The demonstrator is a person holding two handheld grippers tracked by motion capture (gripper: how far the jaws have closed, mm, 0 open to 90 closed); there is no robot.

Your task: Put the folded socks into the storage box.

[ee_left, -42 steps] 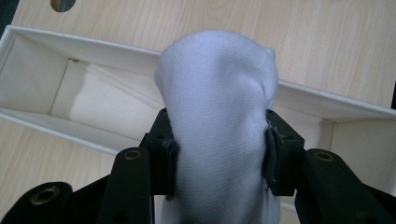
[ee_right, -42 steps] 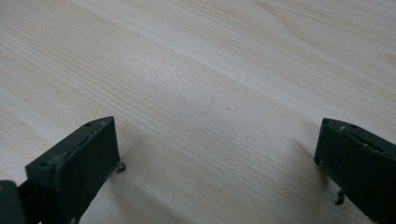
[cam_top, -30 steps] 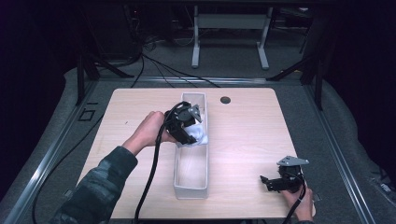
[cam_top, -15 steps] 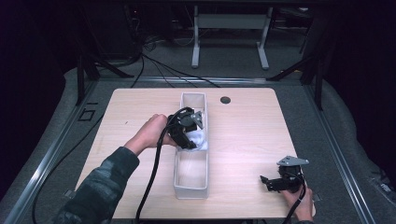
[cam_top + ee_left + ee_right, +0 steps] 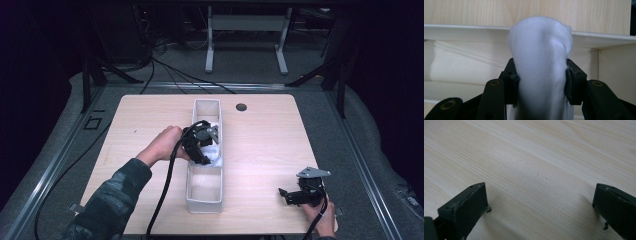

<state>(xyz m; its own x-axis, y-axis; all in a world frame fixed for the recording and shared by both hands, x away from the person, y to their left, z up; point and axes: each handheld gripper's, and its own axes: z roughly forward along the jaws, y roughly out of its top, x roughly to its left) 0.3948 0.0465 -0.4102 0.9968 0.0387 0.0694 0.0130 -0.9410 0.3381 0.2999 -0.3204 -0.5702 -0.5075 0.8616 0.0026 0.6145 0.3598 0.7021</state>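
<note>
A white rolled sock (image 5: 540,62) is pinched between the two black jaws of my left gripper (image 5: 541,80), which is shut on it. In the high view the left gripper (image 5: 202,142) hangs over the middle of a long white bin (image 5: 204,200), with the white sock (image 5: 212,157) at its tip just inside the bin. My right gripper (image 5: 290,195) rests low over the table's near right corner. Its jaws stand wide apart over bare wood (image 5: 541,170), with nothing between them.
The bin runs front to back down the middle of the light wooden table (image 5: 125,125). A dark round grommet hole (image 5: 241,107) sits near the far edge. Black cables trail from both grippers toward the front. Dark floor and stand legs lie beyond the table.
My left gripper has sunk a little with the sock, lower into the bin. The right gripper has stayed where it was.
</note>
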